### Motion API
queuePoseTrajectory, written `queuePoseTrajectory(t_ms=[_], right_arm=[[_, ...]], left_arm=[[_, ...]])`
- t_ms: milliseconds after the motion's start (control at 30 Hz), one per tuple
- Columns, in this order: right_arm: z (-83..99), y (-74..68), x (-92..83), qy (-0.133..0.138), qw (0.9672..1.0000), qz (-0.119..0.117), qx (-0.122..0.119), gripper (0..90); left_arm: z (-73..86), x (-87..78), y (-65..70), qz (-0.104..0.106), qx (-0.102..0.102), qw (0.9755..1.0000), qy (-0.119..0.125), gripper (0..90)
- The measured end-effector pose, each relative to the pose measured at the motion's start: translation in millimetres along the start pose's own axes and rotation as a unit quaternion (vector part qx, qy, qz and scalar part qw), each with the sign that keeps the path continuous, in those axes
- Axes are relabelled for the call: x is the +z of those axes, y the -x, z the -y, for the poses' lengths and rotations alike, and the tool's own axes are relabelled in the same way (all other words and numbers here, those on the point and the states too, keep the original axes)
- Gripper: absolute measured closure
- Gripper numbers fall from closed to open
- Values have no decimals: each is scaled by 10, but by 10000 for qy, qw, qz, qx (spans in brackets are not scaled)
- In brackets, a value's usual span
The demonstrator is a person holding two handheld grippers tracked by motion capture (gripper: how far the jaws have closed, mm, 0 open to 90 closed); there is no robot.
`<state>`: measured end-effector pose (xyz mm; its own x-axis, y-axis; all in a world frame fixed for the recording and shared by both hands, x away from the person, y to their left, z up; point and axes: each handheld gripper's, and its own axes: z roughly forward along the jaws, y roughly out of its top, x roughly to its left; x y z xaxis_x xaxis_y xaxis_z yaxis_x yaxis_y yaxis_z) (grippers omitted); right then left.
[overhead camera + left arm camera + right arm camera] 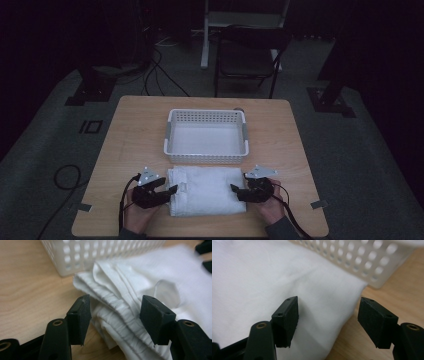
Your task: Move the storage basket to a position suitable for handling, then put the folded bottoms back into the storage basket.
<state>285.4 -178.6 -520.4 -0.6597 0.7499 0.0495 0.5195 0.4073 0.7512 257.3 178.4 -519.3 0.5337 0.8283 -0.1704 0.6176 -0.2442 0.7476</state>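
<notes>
We have the left gripper (pixel 173 189) low near the desk's (pixel 130 130) front-left corner, in the person's left hand (pixel 136 216), nose against the left edge of the folded white cloth (pixel 207 191). In the left gripper view its jaws stand apart, released, straddling the stacked, gathered folds of the cloth (pixel 150 285) without pressing on them; one pad sits over bare wood, the other over the fabric.

Moving across, the cloth lies flat along the desk's front edge, centred between the two tools, its far side just beside the white perforated basket (pixel 170 134), which sits in the middle of the desk.

And on the right, the right gripper (pixel 234 189) comes in from the front-right, held by the right hand (pixel 270 210), its tip at the cloth's right edge. In the right gripper view we see its jaws wide and unclenched, one pad above the cloth (pixel 262 277), the other above the wood beside it, the basket wall (pixel 362 262) just beyond.
</notes>
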Motion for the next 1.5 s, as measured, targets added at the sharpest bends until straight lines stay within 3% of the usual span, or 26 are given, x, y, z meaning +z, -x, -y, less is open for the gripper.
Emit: queuePoseTrajectory(t_ms=[300,567,833,967,1167,1300,1400,1500], right_arm=[[15,165,237,-182,9986,-255,437,324],[-62,256,299,-97,9987,38,493,324],[-87,278,319,-52,9987,135,483,325],[-89,272,318,-55,9988,160,458,324],[-88,265,315,-54,9989,184,424,322],[-88,262,315,-50,9990,200,408,319],[-87,260,314,-52,9990,207,404,319],[-86,256,313,-46,9990,221,391,318]], left_arm=[[-51,152,-82,-20,6,10000,-55,428],[-201,304,-154,-101,148,9998,11,424],[-230,373,-228,-160,51,9997,167,384],[-248,357,-231,-191,64,9995,245,360],[-391,117,-181,-355,-78,9967,722,349],[-499,4,-87,-128,-205,9955,914,297],[-568,-10,18,90,-311,9950,948,231],[-596,16,106,160,-333,9952,905,152]])
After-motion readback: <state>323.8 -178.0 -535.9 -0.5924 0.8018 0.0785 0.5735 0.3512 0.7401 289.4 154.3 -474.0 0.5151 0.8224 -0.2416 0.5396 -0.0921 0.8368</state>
